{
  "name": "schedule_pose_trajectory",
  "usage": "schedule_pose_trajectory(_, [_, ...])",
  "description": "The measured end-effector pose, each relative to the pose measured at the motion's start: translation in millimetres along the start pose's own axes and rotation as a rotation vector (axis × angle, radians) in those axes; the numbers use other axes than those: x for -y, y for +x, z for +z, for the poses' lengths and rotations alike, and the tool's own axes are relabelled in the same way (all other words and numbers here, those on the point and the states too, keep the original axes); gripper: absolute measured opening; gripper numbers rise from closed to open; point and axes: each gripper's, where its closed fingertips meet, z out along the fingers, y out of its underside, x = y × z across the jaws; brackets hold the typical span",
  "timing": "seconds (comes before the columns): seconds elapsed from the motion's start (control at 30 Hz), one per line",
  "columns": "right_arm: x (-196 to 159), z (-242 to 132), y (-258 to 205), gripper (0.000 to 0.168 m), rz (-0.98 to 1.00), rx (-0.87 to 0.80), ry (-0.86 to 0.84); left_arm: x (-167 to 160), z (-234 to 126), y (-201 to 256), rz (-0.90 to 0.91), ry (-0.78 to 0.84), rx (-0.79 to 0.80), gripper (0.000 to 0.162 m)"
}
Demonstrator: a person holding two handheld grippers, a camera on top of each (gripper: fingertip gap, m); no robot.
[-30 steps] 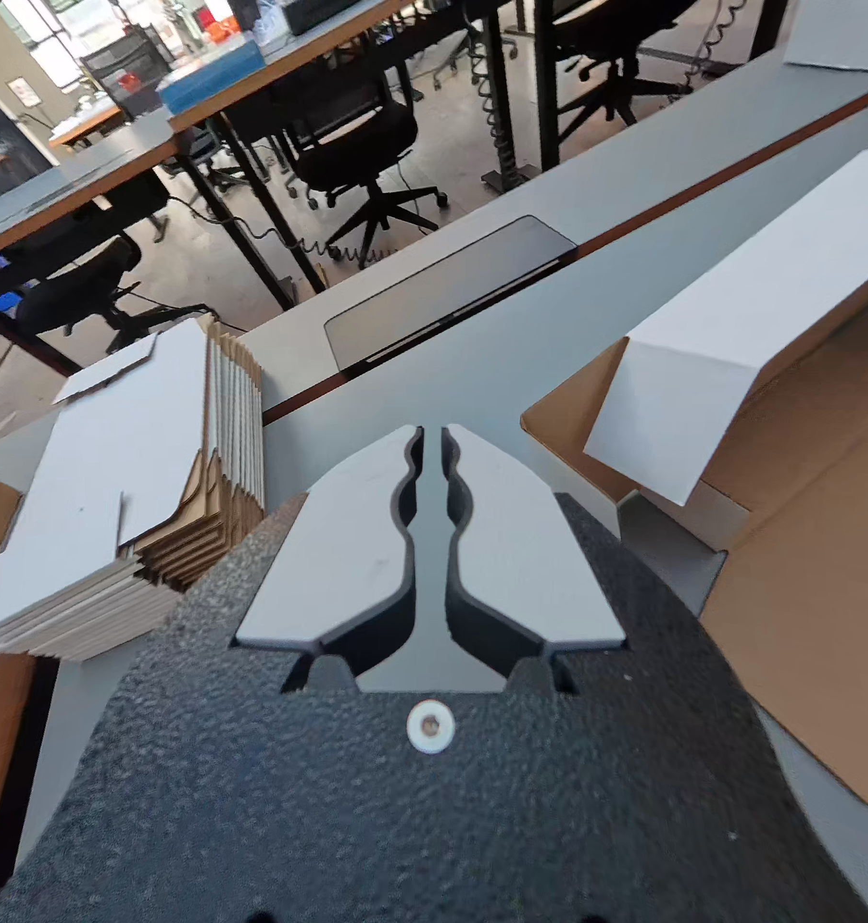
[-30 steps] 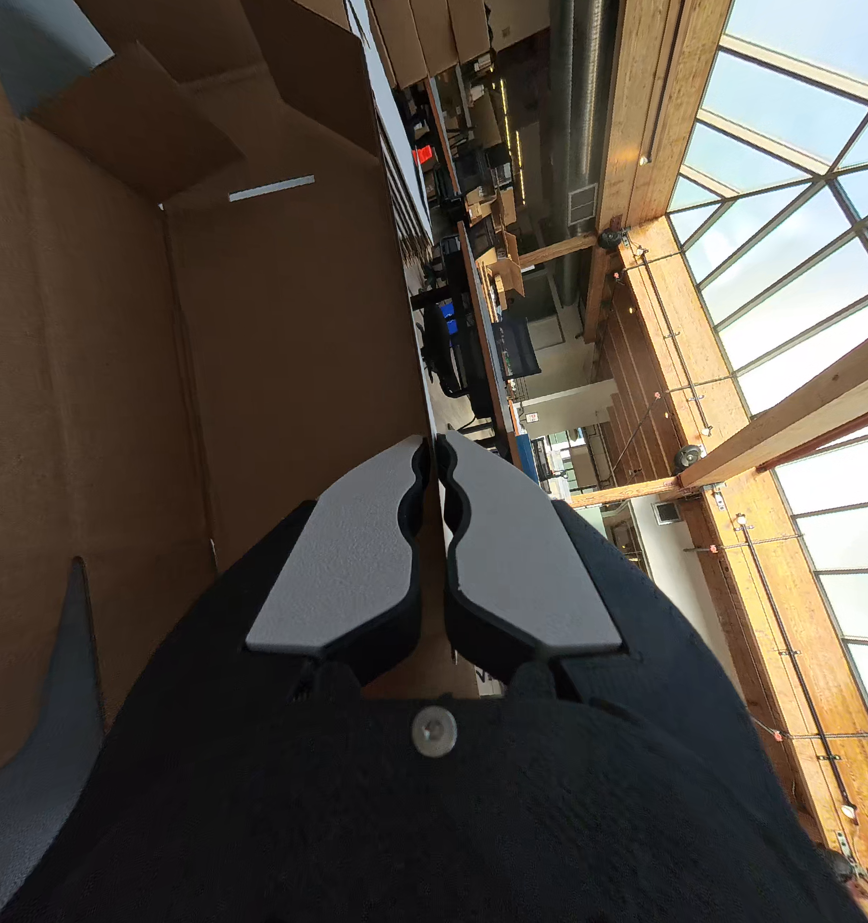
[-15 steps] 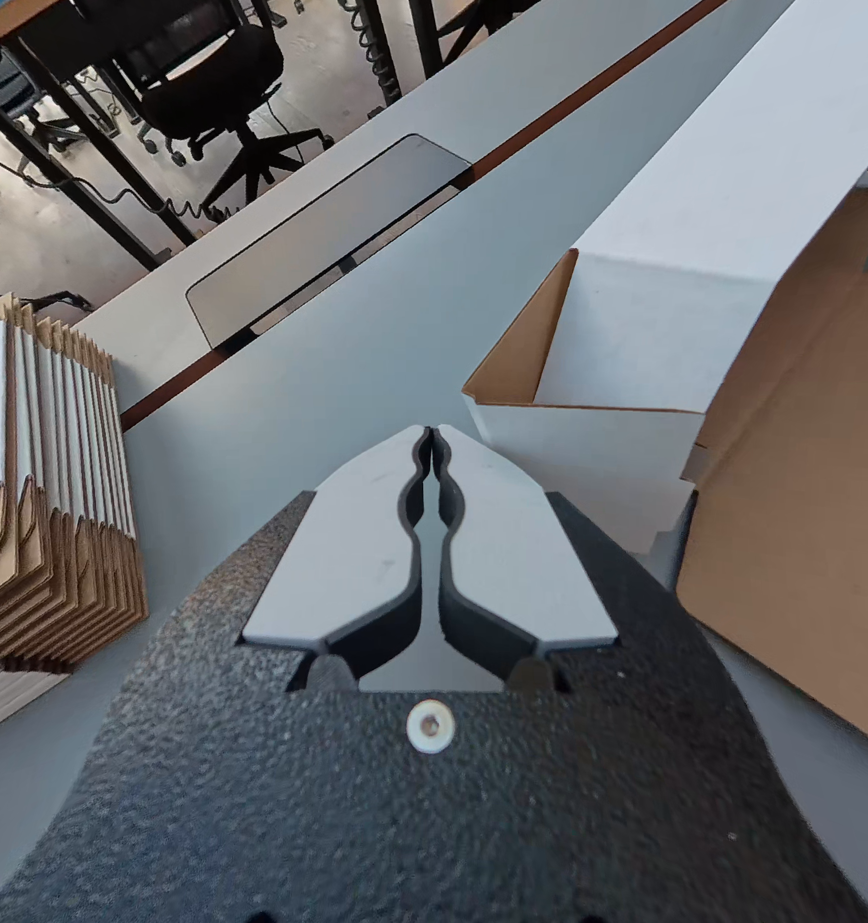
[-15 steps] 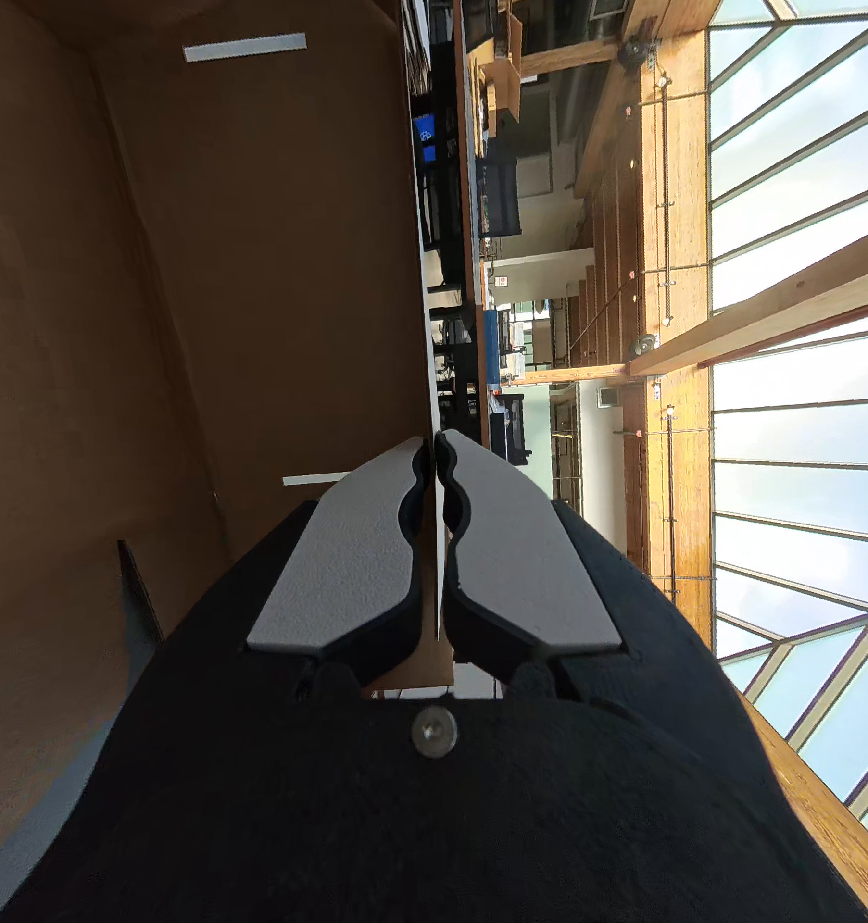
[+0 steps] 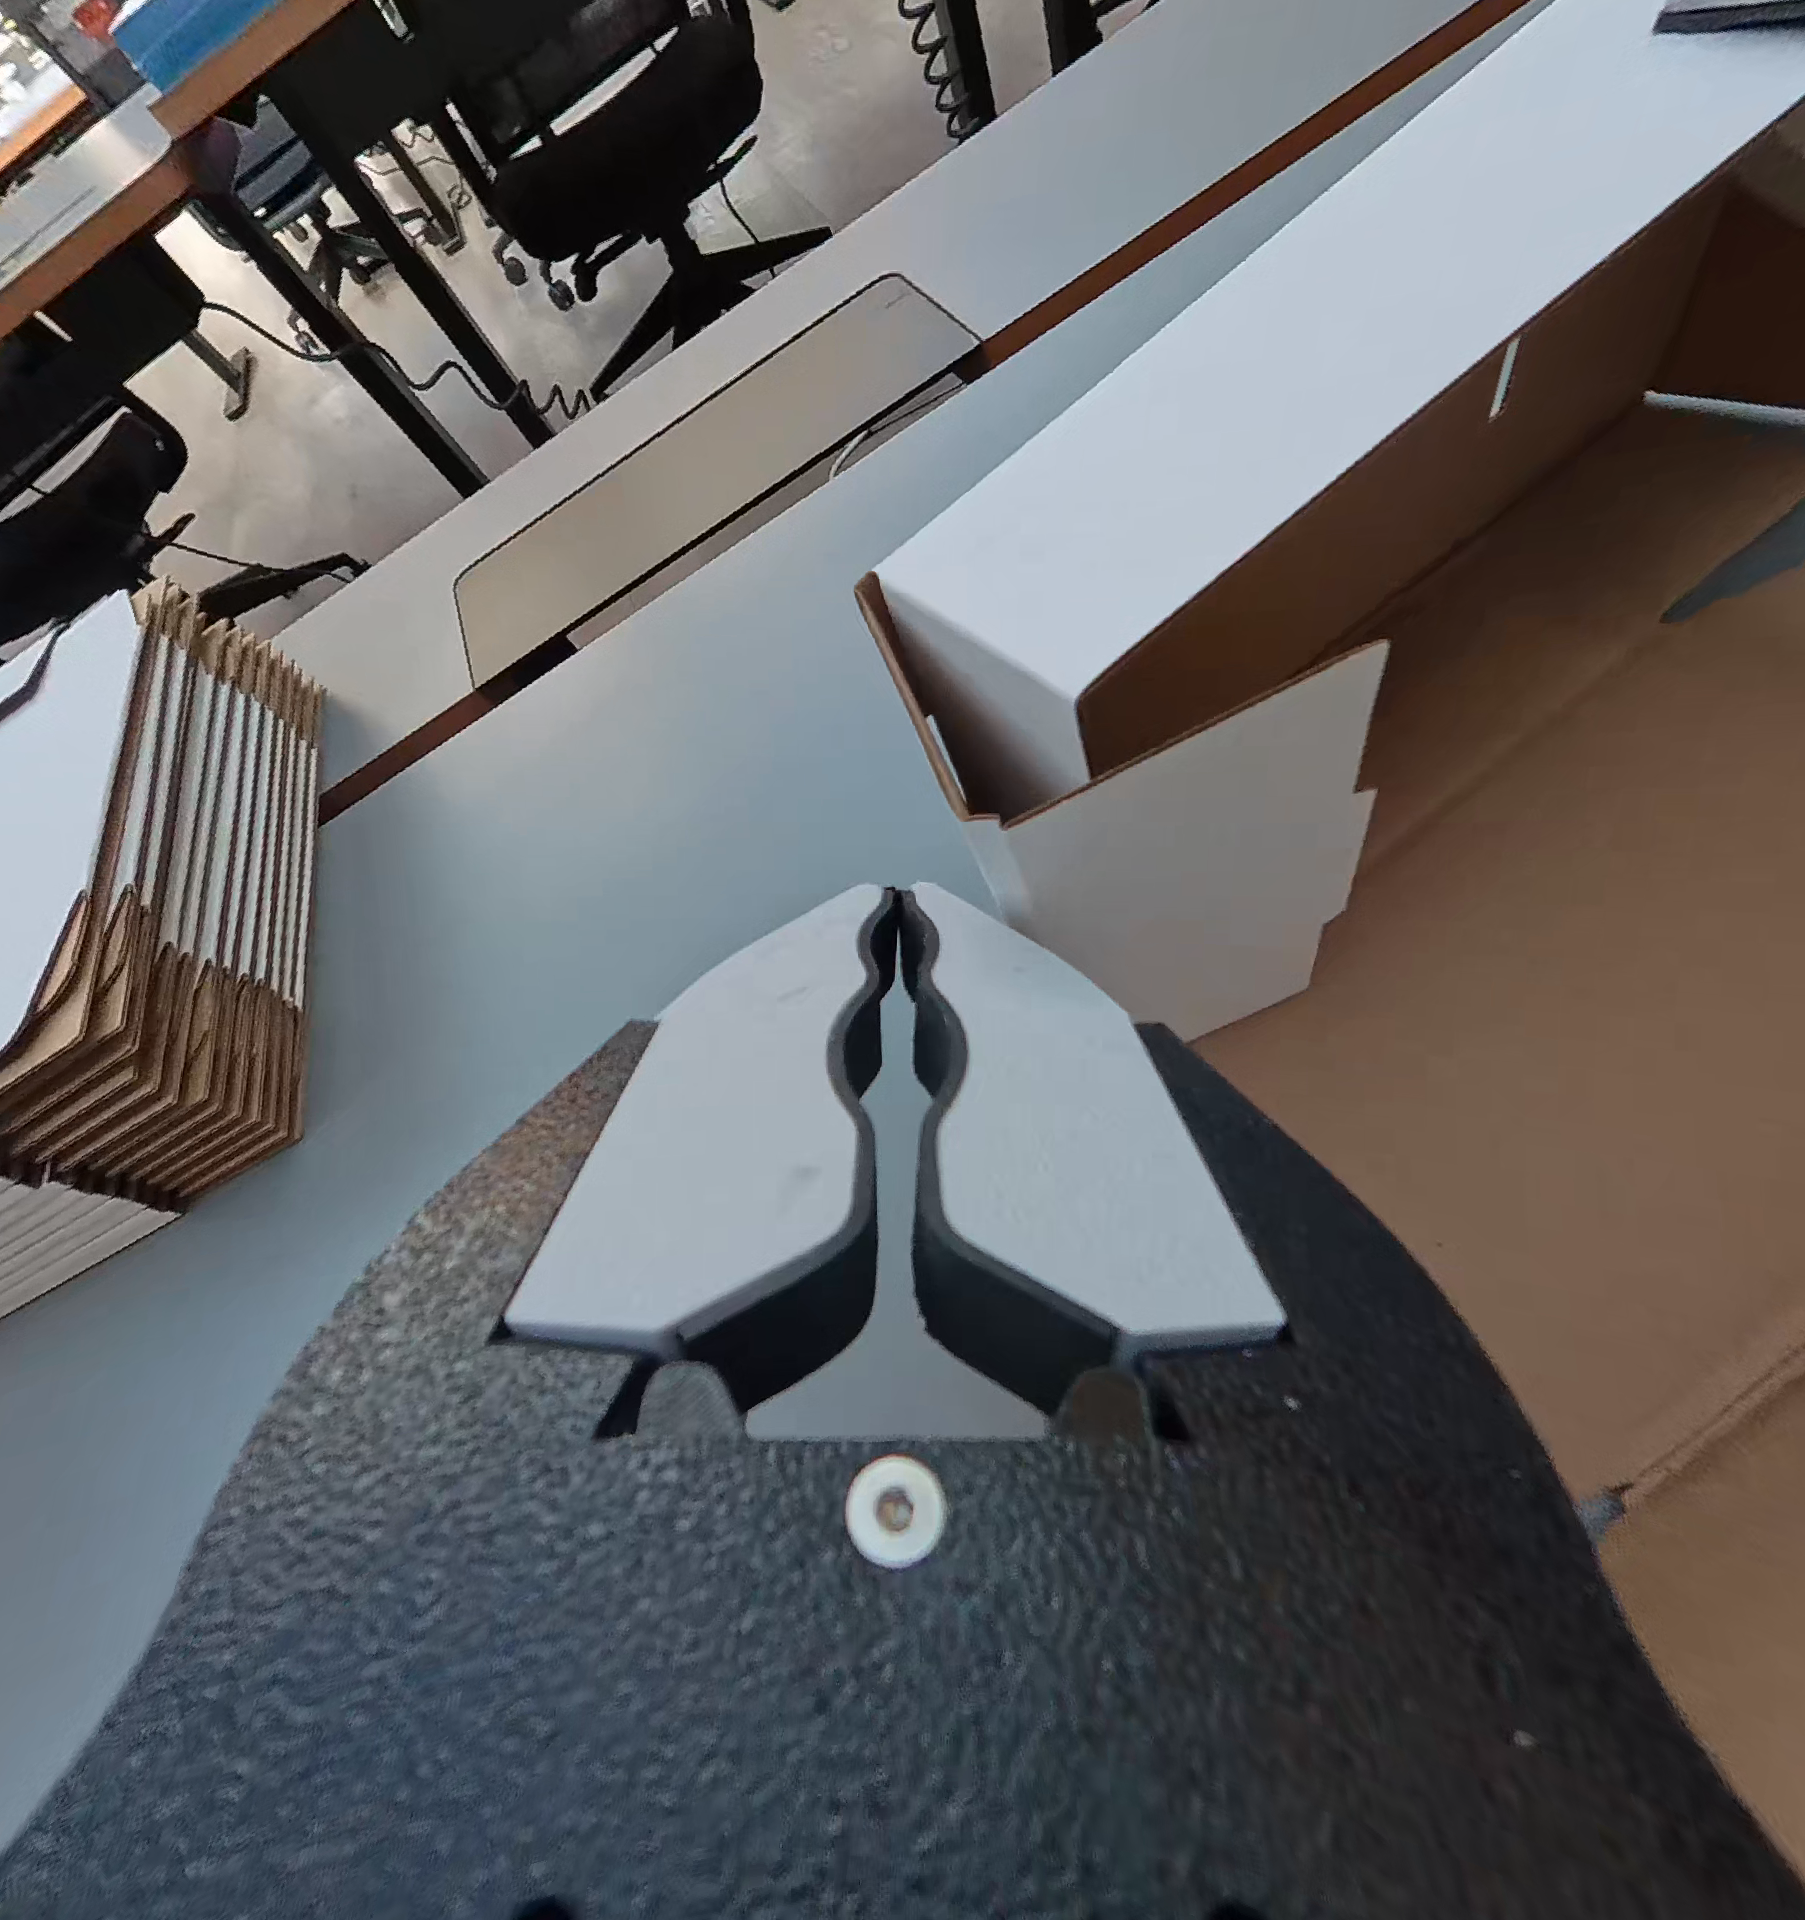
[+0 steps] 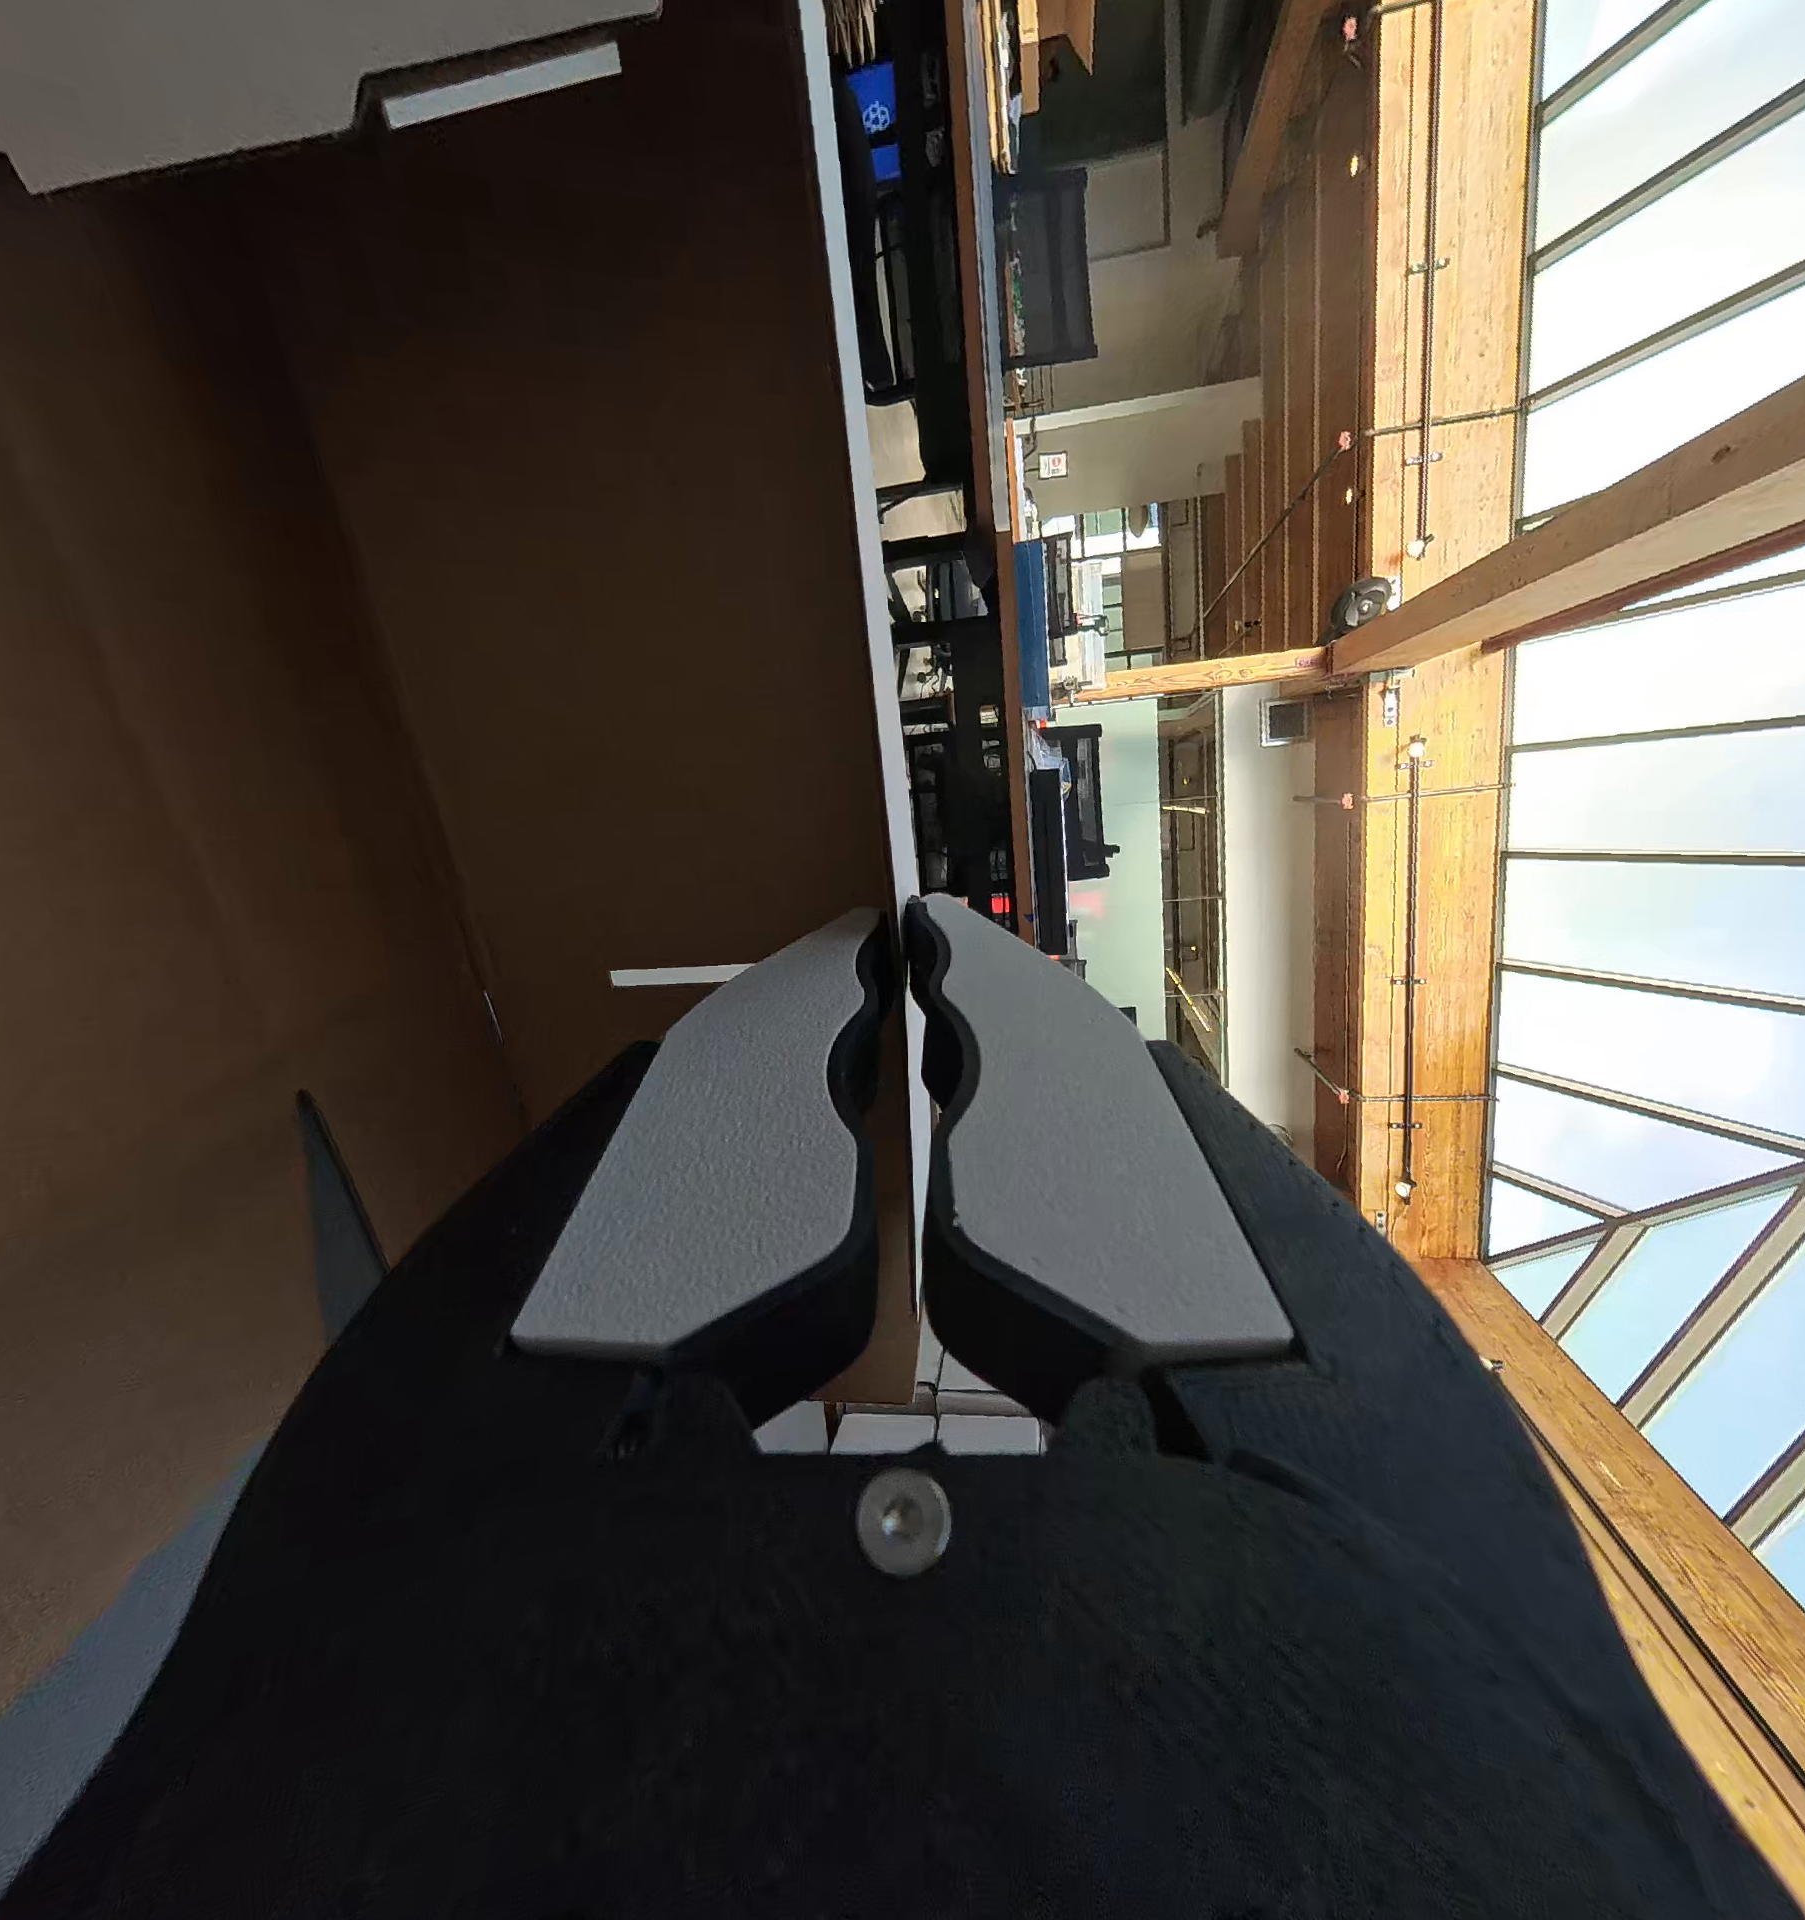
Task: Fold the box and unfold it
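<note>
A cardboard box (image 5: 1563, 935), white outside and brown inside, lies partly folded on the grey table (image 5: 586, 894). Its long far wall (image 5: 1241, 436) stands up and a small end flap (image 5: 1189, 894) stands at the near left corner. My left gripper (image 5: 898, 904) is shut and empty, its tips just left of that flap. My right gripper (image 6: 900, 914) is shut on the edge of a raised box wall (image 6: 607, 582), with the brown inner face to its left. The right wrist view is rolled on its side.
A stack of flat white and brown box blanks (image 5: 139, 935) lies at the table's left. A cable-cover plate (image 5: 711, 447) sits in the table behind. Black office chairs (image 5: 617, 177) and other desks stand beyond the far edge. Windows and wooden beams (image 6: 1604, 582) fill the right wrist view.
My left gripper's fingers closed fully and it swung towards the box's near left corner. The box's far wall and end flap rose more upright. My right gripper stayed shut on the wall edge while turning.
</note>
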Motion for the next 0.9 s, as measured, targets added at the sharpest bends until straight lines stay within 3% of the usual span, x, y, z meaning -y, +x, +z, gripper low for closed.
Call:
schedule_pose_trajectory(0.07, [1,-2,-1,0.002,-0.006,-0.004,0.022,-3,0,0,0.017,0.03,-0.055,0.0])
schedule_pose_trajectory(0.2, [0,-4,-1,0.002,-0.031,-0.019,0.051,-9,-6,13,-0.075,0.082,-0.32,0.009])
schedule_pose_trajectory(0.43, [-1,-6,-1,0.002,-0.025,-0.006,0.078,-13,-17,23,-0.007,0.146,-0.521,0.011])
schedule_pose_trajectory(0.63, [0,-6,-1,0.002,-0.041,0.0,0.084,-14,-26,28,0.012,0.184,-0.596,0.022])
schedule_pose_trajectory(0.9, [0,-7,-2,0.002,-0.048,0.009,0.083,-12,-22,31,0.062,0.195,-0.498,0.02])
